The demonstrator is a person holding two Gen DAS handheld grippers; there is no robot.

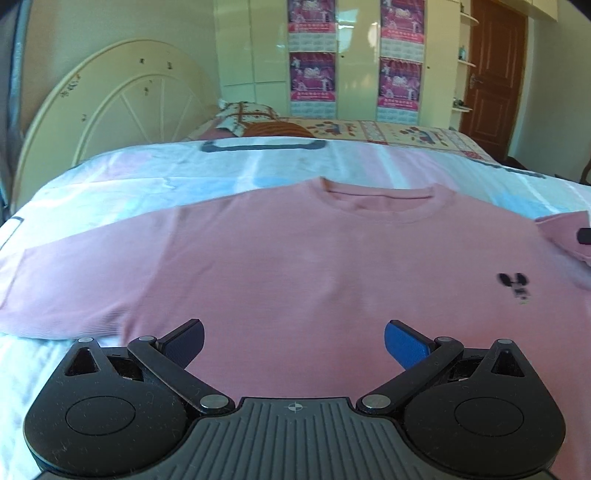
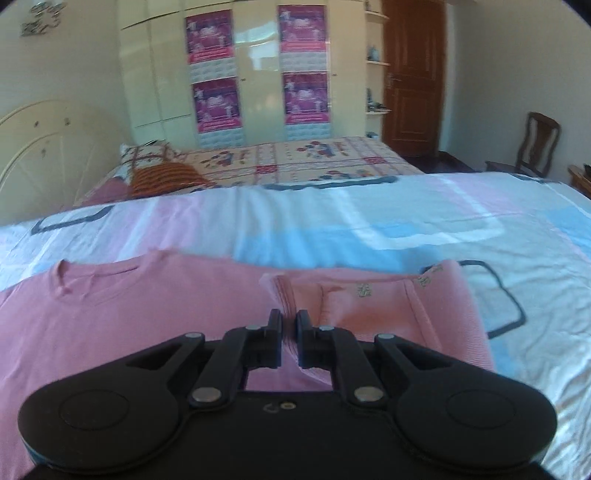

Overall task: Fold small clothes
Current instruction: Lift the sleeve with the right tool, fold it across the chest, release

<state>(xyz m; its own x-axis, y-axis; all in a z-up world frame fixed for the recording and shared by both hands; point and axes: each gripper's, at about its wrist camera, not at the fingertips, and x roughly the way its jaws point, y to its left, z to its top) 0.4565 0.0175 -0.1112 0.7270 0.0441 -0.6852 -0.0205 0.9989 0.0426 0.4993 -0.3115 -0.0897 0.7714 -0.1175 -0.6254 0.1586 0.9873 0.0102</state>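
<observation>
— How do we stand?
— Our left gripper (image 1: 294, 341) tilts down over the pink T-shirt (image 1: 295, 266) on the bedsheet (image 1: 147, 166), jaws spread; our right gripper (image 2: 290, 325) pinches its sleeve (image 2: 369, 310).
— Writing?
— Only a blurred chest logo (image 1: 515, 286), unreadable.

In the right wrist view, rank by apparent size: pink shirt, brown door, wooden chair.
1. pink shirt, though it lies nearest the camera.
2. brown door.
3. wooden chair.

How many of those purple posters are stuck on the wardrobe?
4, in two columns on the wardrobe: upper left, lower left, upper right, lower right. None looks hidden.
</observation>
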